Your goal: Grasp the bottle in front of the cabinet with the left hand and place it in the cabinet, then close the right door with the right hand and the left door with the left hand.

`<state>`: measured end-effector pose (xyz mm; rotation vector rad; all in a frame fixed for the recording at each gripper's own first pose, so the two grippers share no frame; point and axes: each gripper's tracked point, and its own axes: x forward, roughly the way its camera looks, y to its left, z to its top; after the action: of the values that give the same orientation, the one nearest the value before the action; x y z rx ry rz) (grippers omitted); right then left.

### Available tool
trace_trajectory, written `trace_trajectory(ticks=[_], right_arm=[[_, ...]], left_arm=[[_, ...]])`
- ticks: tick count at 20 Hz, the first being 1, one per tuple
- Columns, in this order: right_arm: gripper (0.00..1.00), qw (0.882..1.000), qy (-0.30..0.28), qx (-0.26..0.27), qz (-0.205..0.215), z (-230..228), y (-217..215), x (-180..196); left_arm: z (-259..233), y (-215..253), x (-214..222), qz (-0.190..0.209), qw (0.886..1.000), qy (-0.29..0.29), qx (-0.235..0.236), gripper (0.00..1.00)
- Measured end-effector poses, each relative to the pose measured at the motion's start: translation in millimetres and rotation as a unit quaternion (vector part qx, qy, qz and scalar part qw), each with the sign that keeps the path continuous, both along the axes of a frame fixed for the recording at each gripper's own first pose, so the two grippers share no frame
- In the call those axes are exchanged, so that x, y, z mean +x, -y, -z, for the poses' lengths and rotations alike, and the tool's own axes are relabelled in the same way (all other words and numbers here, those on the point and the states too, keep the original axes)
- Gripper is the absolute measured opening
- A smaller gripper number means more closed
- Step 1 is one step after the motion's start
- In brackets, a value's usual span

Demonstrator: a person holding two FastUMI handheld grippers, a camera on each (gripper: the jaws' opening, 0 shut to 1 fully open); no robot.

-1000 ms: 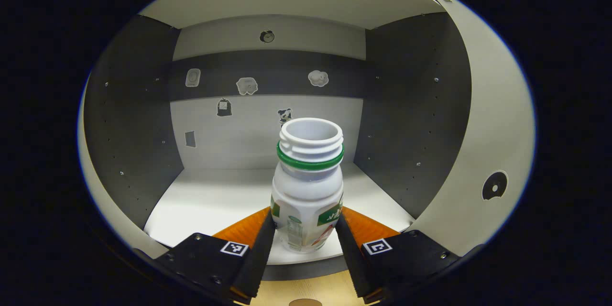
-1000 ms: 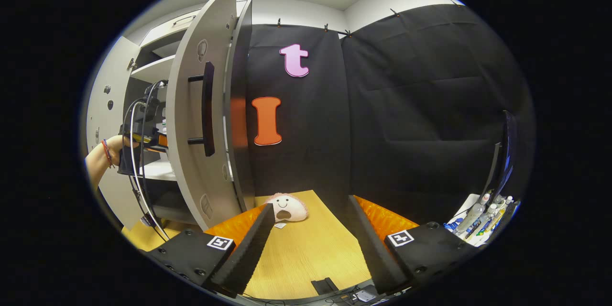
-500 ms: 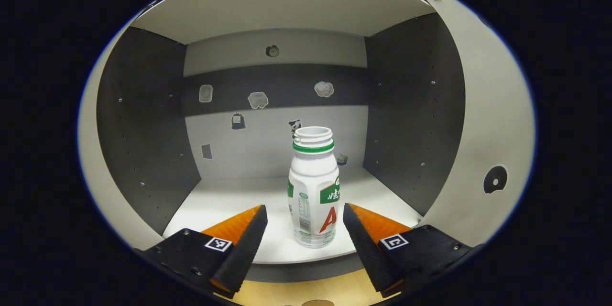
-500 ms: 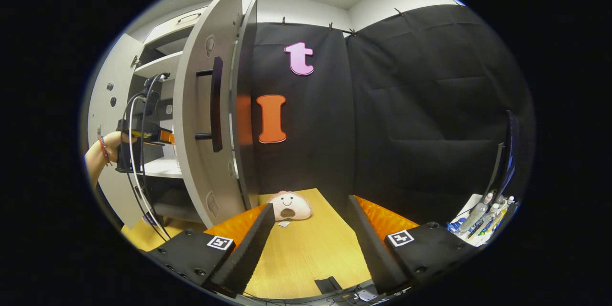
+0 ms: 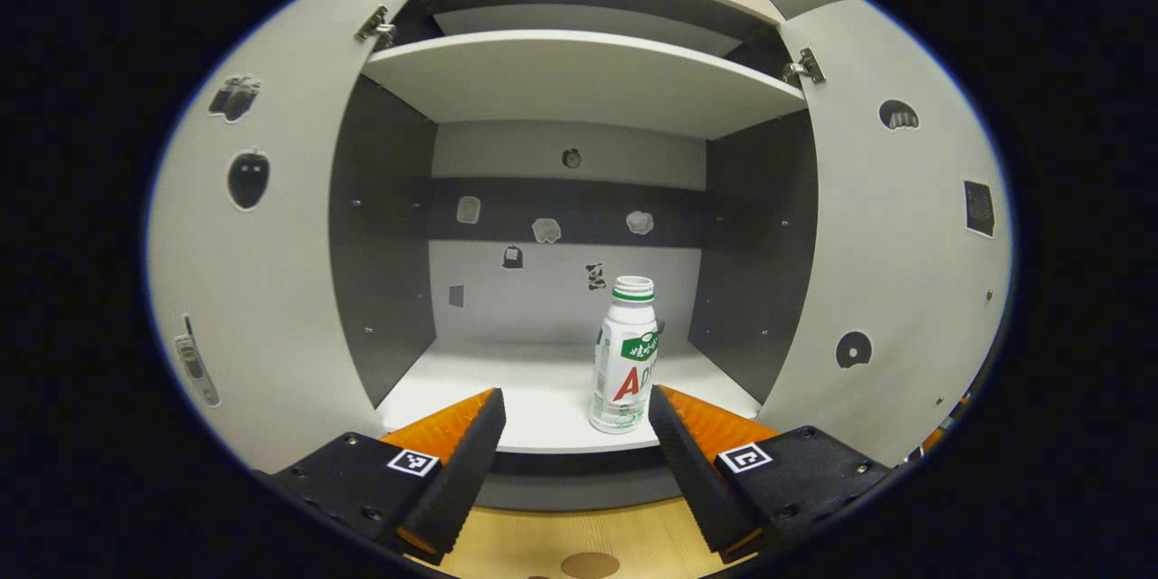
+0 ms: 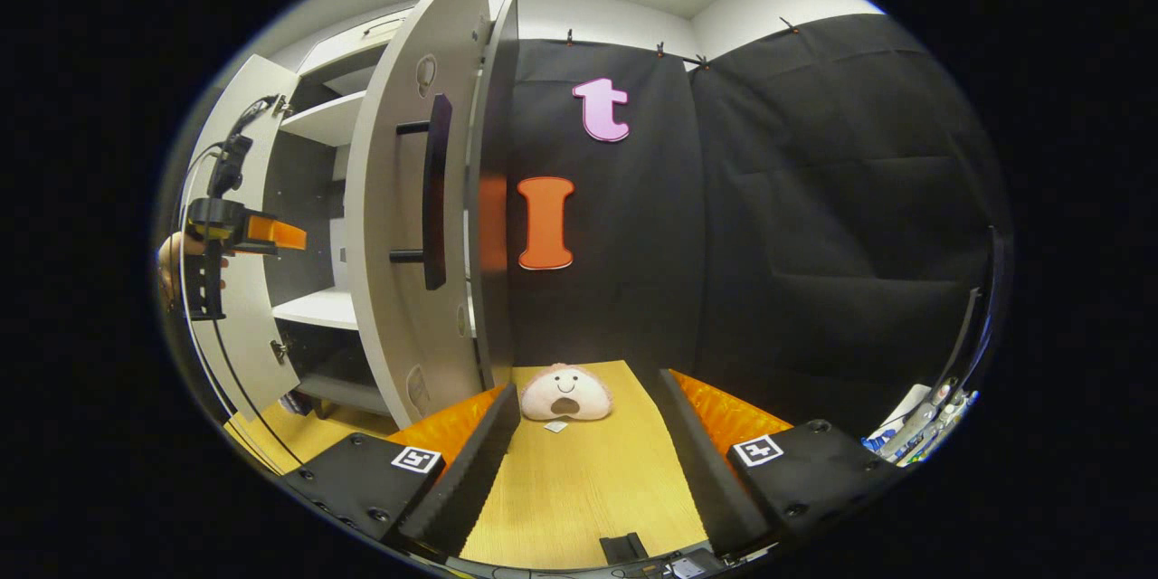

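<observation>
A white bottle point(image 5: 625, 355) with a green neck ring and no cap stands upright on the cabinet's lower shelf point(image 5: 534, 380), near its front right. My left gripper point(image 5: 574, 452) is open, pulled back in front of the cabinet, with nothing between its fingers. Both doors stand open: the left door point(image 5: 262, 271) and the right door point(image 5: 896, 244). In the right gripper view the right door point(image 6: 416, 226) with its dark handle point(image 6: 436, 190) is edge-on to the left, and the left gripper point(image 6: 240, 235) hangs outside the cabinet. My right gripper point(image 6: 583, 461) is open over the wooden table.
A small pink plush toy point(image 6: 565, 393) lies on the wooden table point(image 6: 579, 488) beside the cabinet's right side. An upper shelf point(image 5: 579, 77) spans the cabinet above the bottle. Several bottles and tools point(image 6: 923, 421) sit at the far right edge.
My left gripper opened, let go of the bottle on the shelf and drew back out of the cabinet. The right gripper shifted slightly; the right door now appears closer to centre.
</observation>
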<state>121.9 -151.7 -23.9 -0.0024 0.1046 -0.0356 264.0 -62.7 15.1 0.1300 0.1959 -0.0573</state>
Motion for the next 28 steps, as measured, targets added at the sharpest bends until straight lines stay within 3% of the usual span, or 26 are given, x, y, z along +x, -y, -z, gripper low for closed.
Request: trace_trajectory(ticks=[9, 14, 17, 22, 25, 26, 27, 28], right_arm=[[1.0, 0.997, -0.002, -0.01, -0.073, 2, -10, 40], [1.0, 0.998, 0.0, -0.017, -0.066, 3, -28, 55], [1.0, 0.998, 0.006, -0.022, -0.051, 3, -39, 57], [1.0, 0.999, 0.013, -0.022, -0.02, 8, -50, 51], [0.95, 0.999, 0.02, -0.026, 0.002, 7, -49, 48], [0.88, 0.999, 0.021, -0.03, 0.008, 7, -49, 47], [0.95, 0.999, 0.021, -0.034, 0.015, 6, -49, 45], [0.94, 0.999, 0.021, -0.039, 0.021, 7, -48, 43]], left_arm=[[-20, -53, -114, -0.093, 0.994, 0.047, -0.032, 0.95], [-20, -86, -148, -0.103, 0.993, 0.061, -0.017, 0.95], [-22, -101, -162, -0.103, 0.992, 0.072, -0.002, 0.95], [-3, -106, -167, -0.063, 0.996, 0.058, 0.001, 0.95], [11, -107, -168, -0.026, 0.999, 0.038, -0.002, 0.95], [15, -108, -169, -0.018, 0.999, 0.034, -0.001, 0.95], [17, -110, -169, -0.012, 0.999, 0.032, -0.002, 0.95], [17, -112, -169, -0.009, 0.999, 0.031, -0.005, 0.95]])
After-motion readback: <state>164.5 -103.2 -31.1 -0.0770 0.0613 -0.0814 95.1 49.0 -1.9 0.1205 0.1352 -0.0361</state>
